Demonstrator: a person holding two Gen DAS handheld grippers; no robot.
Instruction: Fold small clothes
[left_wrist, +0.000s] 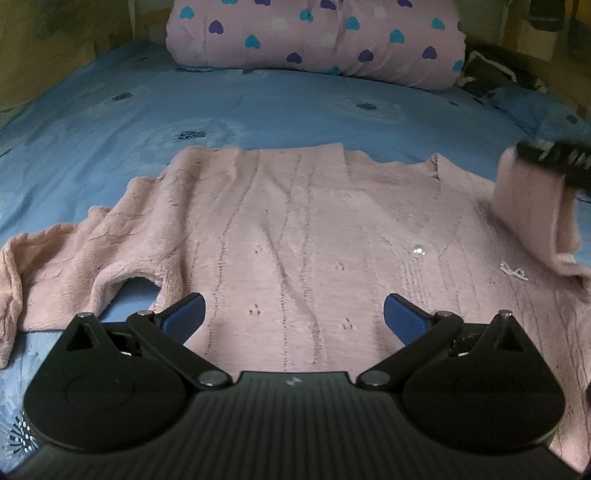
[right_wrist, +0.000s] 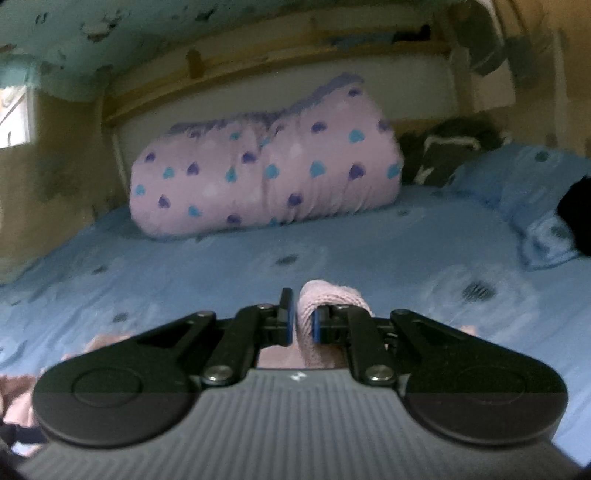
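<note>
A small pink knitted sweater (left_wrist: 295, 229) lies spread flat on the blue bed sheet (left_wrist: 258, 107), one sleeve trailing off to the left. My left gripper (left_wrist: 294, 314) hovers open over its near hem, nothing between the blue pads. At the right edge of the left wrist view my right gripper (left_wrist: 554, 162) lifts the other pink sleeve (left_wrist: 528, 199) off the bed. In the right wrist view that gripper (right_wrist: 303, 317) is shut on the pink sleeve (right_wrist: 332, 295), the knit bunched between its pads and draped over the right finger.
A rolled pink quilt with blue and purple hearts (left_wrist: 314, 40) lies across the head of the bed. Dark clothing (right_wrist: 450, 155) and a blue pillow (right_wrist: 535, 206) sit at the far right. A wooden headboard (right_wrist: 258, 74) and walls close the far side.
</note>
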